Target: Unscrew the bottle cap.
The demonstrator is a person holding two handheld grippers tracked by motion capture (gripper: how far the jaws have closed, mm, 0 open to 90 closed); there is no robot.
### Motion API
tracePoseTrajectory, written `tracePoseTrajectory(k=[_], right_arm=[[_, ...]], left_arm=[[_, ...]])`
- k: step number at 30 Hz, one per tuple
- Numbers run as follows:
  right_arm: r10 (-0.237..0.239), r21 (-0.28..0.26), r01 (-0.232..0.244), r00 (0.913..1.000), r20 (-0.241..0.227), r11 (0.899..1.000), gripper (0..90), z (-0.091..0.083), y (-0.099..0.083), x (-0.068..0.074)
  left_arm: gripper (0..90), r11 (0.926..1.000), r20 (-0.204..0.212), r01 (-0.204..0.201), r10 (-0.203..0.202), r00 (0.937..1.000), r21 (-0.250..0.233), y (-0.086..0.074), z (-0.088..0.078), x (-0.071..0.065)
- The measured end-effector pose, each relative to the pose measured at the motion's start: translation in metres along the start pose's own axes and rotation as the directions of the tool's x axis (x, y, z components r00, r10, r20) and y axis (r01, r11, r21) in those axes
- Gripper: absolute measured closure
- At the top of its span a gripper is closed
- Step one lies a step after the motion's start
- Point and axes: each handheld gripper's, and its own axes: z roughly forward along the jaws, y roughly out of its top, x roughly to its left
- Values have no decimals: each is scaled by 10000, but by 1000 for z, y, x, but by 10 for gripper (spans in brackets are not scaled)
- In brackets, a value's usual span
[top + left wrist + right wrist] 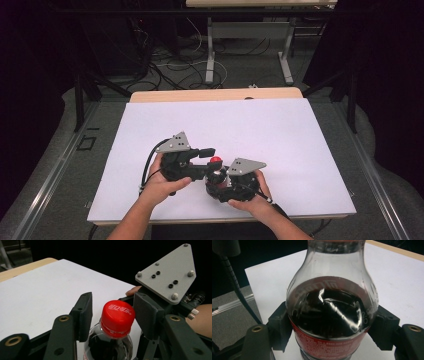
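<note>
Two hand-held tools meet near the front edge of a white worktop (280, 135) in the high view: the left tool (207, 151) reaches sideways toward the right tool (220, 180), and a bottle's red cap (216, 160) sits between them, the bottle body hidden under the tools and hands. The left hand (162, 185) and right hand (250, 200) come in from the bottom edge. Wide bare white surface lies behind and to both sides of the tools, while the front edge is close to the hands; beyond the far edge a strip of wood shows, then floor with cables. From the left gripper view, the left tool (112, 312) has its jaws parted on either side of the red cap (117, 318); one jaw stands just off the cap and whether the other touches it cannot be told. The right tool's grey plate (167, 273) rises close behind. Below the cap the clear neck holds dark liquid. From the right gripper view, the right tool (332, 326) is closed on the bottle (332, 305), its jaws pressed against both sides at the top of the red label, with open white worktop beyond and the worktop's side edge nearby.
</note>
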Motion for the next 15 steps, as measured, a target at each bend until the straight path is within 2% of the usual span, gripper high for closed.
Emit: tracePoseTrajectory(k=[5, 8, 11, 15], right_arm=[[-65, 24, 65, 10000, -3, 10000, 296, 1, -1, 1], [-66, 24, 66, 10000, -10, 10000, 296, 1, -1, 1], [24, 28, -24, 10000, -38, 10000, 296, 1, -1, 0], [62, -3, -62, 10000, 63, 10000, 296, 1, -1, -1]], left_arm=[[552, 9999, 24, 86, -86, 10000, -55, -1, 4, -1], [603, 9999, -12, -39, 39, 10000, -117, -1, 7, -4], [610, 9995, -239, -320, 319, 9992, -68, 0, 9, -7], [613, 9997, -622, -226, 219, 9978, -111, 1, 12, -11]])
